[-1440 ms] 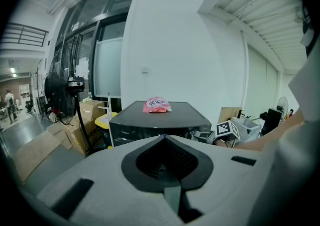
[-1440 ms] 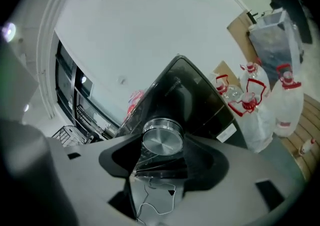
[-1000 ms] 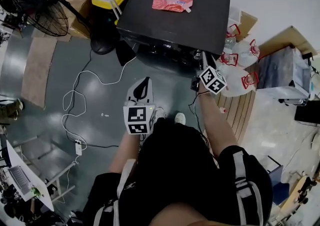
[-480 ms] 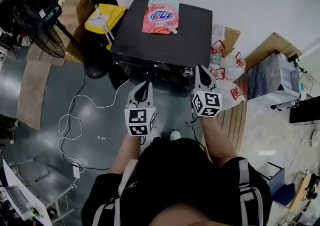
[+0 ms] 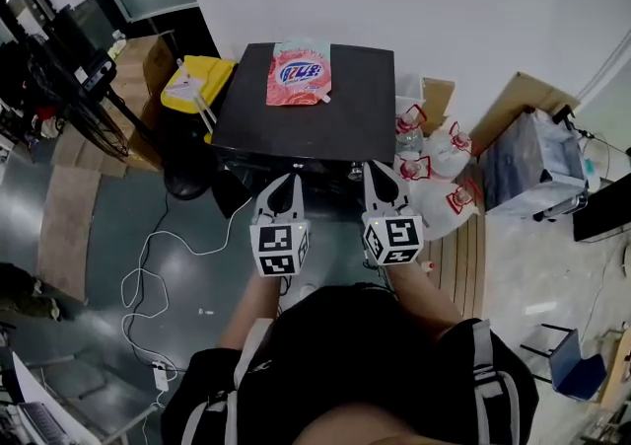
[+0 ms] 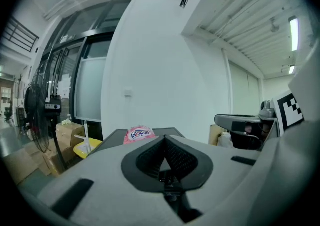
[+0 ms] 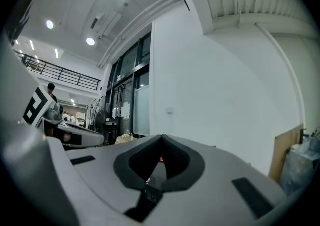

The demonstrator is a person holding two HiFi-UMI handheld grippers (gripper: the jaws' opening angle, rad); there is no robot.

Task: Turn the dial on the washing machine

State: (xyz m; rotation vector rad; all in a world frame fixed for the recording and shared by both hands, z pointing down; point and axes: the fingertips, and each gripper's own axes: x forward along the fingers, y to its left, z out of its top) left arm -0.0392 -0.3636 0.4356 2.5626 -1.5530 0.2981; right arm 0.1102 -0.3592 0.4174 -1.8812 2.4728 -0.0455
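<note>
Your left gripper (image 5: 288, 181) hangs before the washing machine's (image 5: 345, 108) front edge, left of its middle, jaws pressed together with nothing between them; it points at the front panel, well away from the control you want. On the machine's top, toward the back edge, lies a red detergent pouch (image 5: 299, 73), which plays no part here. The dial (image 5: 354, 174) looks to be the small pale knob on the front panel, under the front edge and toward the right corner, though it is too small to be sure. Its axis probably runs straight out of the panel toward you. Your right gripper (image 5: 372, 170) sits just beside that knob, on its right, jaws closed and empty; it is clearly the nearer one. You would need to part its jaws, shift slightly left and go in along the knob's axis.
</note>
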